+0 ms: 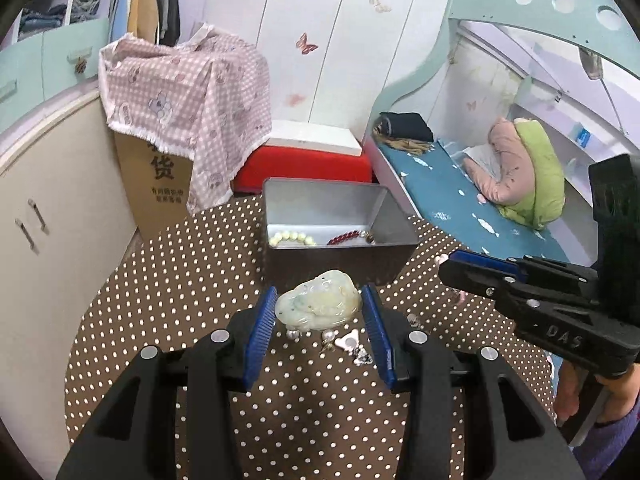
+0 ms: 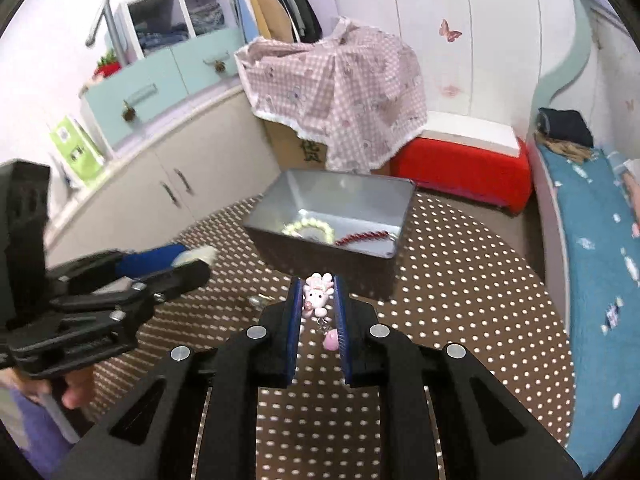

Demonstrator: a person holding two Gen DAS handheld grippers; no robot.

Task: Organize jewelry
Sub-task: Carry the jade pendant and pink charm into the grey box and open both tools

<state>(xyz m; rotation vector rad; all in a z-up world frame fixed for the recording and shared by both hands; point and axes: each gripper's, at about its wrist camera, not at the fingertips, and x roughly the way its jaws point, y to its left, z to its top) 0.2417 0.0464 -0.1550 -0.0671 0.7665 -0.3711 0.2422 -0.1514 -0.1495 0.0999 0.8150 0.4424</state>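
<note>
Left tool (image 1: pixel 319 307) clamps jade pendant (image 1: pixel 318 305); right view blurs it.

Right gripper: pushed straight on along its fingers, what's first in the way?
Probably the near wall of the metal tin, just past the pink charm that the right gripper holds; depth is uncertain.

Both handheld tools were matte black plastic with round silver screw heads on the linkages. The left gripper (image 1: pixel 319 312) and right gripper (image 2: pixel 319 300) carried ribbed blue pads. At lower right of the left view, raised letters read "DAS" above a purple sleeve (image 1: pixel 612 444).
</note>
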